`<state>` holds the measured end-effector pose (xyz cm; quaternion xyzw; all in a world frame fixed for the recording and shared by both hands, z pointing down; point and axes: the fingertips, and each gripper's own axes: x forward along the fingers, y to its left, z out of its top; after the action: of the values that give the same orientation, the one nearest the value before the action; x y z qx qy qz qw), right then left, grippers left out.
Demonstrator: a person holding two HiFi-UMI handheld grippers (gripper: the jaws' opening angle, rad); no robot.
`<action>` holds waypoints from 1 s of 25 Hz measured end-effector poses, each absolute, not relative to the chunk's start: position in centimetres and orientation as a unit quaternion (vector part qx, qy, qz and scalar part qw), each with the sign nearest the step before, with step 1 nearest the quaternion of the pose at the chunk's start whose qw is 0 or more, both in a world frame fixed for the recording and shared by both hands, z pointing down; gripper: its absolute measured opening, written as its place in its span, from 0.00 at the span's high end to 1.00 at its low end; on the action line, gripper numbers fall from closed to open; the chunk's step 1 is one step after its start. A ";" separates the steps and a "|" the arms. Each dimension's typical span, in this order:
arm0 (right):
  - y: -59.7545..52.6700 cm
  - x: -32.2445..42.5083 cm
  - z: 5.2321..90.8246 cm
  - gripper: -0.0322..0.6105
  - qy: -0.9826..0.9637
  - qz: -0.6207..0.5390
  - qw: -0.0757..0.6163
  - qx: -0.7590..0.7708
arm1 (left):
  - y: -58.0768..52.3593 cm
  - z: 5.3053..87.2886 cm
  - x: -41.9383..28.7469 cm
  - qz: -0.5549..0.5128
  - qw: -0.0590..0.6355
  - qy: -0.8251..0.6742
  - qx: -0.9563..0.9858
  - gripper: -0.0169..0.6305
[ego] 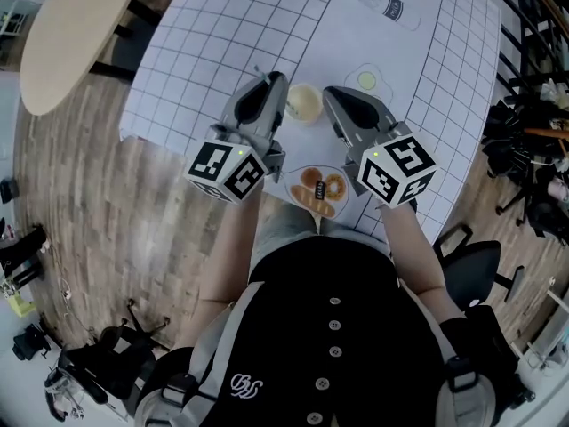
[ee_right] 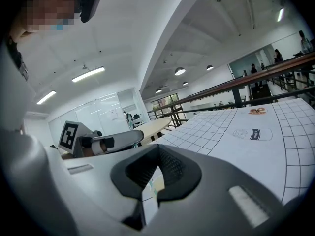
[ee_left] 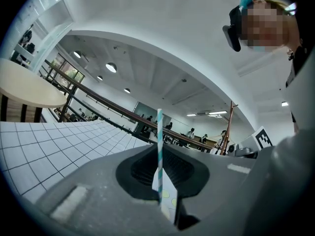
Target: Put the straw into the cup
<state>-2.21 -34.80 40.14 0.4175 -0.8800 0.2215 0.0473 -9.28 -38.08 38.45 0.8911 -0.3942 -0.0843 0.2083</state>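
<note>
Left gripper point(ego: 278, 85) is being clamped on one straw point(ee_left: 159, 146) | right gripper point(ego: 331, 93) jaws are being held together | one cup point(ego: 303, 103) is being flanked by both | open table point(ego: 222, 25) beyond

- We see the worktop point(ego: 427, 105) covered by a white sheet ruled in a dark grid.
- Printed on that sheet is a milk bottle point(ego: 391, 9), at the far end from the person.
- A picture of a plate with doughnuts point(ego: 318, 190) lies on the sheet at the near edge.
- A round pale wooden table point(ego: 71, 34) stands to the left, well apart from the worktop.
- The wood-plank floor point(ego: 116, 229) shows between them.
- A black office chair point(ego: 480, 269) stands at the right.
- Dark gear point(ego: 80, 372) lies on the floor at lower left.
- We make out a railing point(ee_left: 108, 104), round ceiling lights point(ee_left: 111, 67) and distant people point(ee_left: 191, 133).
</note>
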 end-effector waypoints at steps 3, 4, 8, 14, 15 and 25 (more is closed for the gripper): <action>-34.8 -2.1 41.4 0.95 -0.875 0.235 0.057 0.419 | -38.4 39.6 -8.9 -0.081 0.216 -0.389 0.892 0.95; -34.8 -2.1 41.8 0.95 -0.874 0.239 0.060 0.419 | -38.5 39.9 -8.8 -0.078 0.217 -0.388 0.892 0.95; -34.9 -2.1 42.9 0.95 -0.868 0.253 0.063 0.422 | -38.8 41.4 -8.4 -0.066 0.221 -0.380 0.896 0.95; -34.7 -1.8 44.6 0.95 -0.860 0.272 0.071 0.426 | -39.0 42.9 -7.9 -0.055 0.227 -0.367 0.900 0.94; -34.6 -1.8 44.8 0.95 -0.859 0.275 0.073 0.426 | -39.1 43.1 -7.9 -0.053 0.227 -0.367 0.900 0.94; -35.0 -1.7 46.5 0.95 -0.850 0.294 0.079 0.429 | -38.9 45.2 -7.4 -0.025 0.237 -0.356 0.904 0.94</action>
<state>-1.67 -35.04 46.53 0.4295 -0.8502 0.2941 0.0791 -7.37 -38.94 45.18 0.9036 -0.3557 -0.0252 0.2375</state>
